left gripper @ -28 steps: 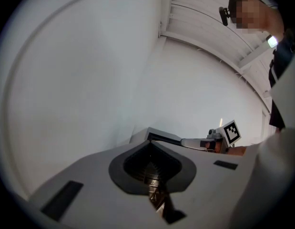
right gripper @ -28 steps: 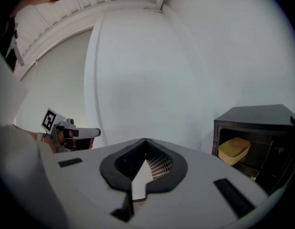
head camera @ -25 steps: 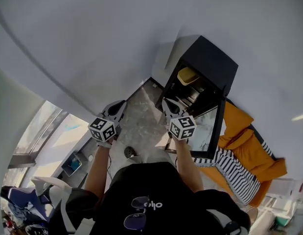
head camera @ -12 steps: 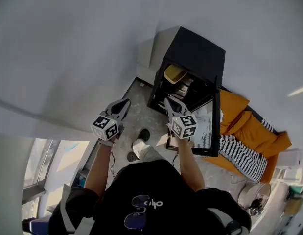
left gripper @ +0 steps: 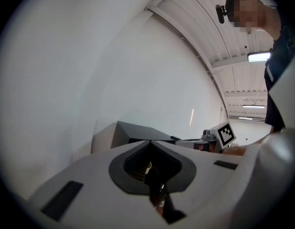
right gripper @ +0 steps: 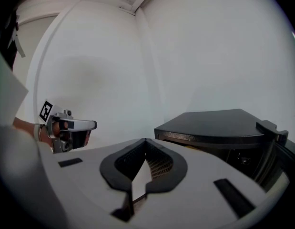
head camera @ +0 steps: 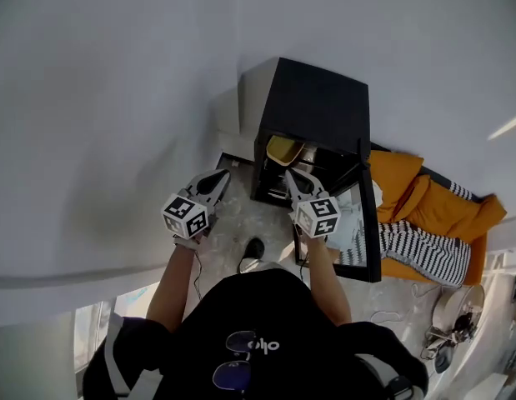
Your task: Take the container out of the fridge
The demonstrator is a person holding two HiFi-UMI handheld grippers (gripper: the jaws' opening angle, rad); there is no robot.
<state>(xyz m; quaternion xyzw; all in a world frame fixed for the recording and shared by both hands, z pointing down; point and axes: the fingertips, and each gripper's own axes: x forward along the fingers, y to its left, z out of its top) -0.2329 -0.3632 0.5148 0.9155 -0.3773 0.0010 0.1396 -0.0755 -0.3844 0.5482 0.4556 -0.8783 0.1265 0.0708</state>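
As the fridge (head camera: 316, 107) stood open, left gripper (head camera: 222, 175) and right gripper (head camera: 289, 174) both hung clamped together, empty | container (head camera: 284, 149) — yellow, on the top shelf, just on the far side of the right gripper | risk: shut jaws could shove it deeper; an elbow could catch the door (head camera: 372, 232) at right | writing: none legible, square markers only

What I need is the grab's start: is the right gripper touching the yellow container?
Apart. The right gripper view shows the right gripper shut on nothing, the fridge and yellow container farther ahead.
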